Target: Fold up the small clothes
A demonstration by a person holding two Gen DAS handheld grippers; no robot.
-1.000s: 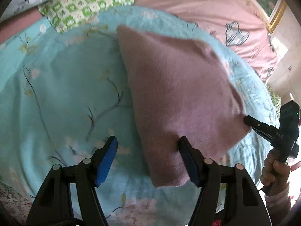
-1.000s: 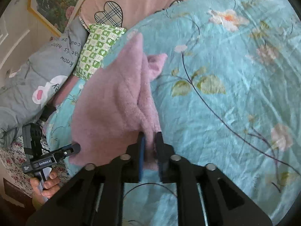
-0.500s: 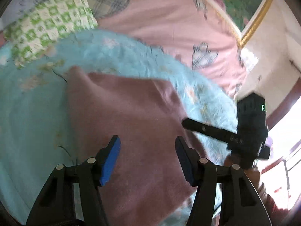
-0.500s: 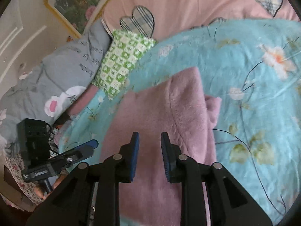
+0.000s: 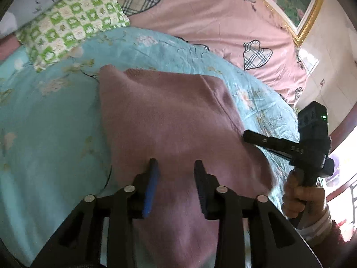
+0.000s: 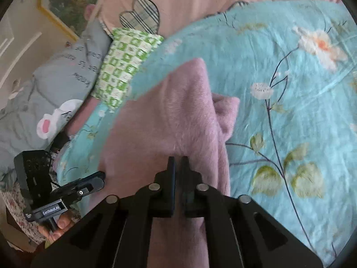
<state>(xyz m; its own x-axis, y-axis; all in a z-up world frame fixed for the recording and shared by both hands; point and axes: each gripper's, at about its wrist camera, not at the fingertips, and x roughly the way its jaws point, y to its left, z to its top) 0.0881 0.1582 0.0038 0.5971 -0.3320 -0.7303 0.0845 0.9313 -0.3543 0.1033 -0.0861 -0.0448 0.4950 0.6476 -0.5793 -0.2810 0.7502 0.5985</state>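
A folded pink fleece garment [image 5: 169, 120] lies on the turquoise floral bedspread [image 5: 49, 120]; it also shows in the right wrist view [image 6: 169, 120]. My left gripper [image 5: 176, 169] hovers over the garment's near part, its jaws partly open with a gap and nothing between them. My right gripper [image 6: 178, 163] is over the garment's near edge with its jaws almost together; whether cloth is pinched between them is hard to tell. The right gripper shows at the garment's right edge in the left wrist view [image 5: 247, 134]. The left gripper shows at the left in the right wrist view [image 6: 98, 178].
A green checked pillow [image 5: 71, 29] and a grey printed pillow [image 6: 55, 82] lie at the head of the bed. A pink sheet with plaid hearts [image 5: 212, 22] lies behind. A gold-framed picture [image 5: 294, 4] hangs on the wall.
My right gripper let go of the garment, which dropped flat, then its jaws closed again. My left gripper moved over the garment and narrowed its jaws.
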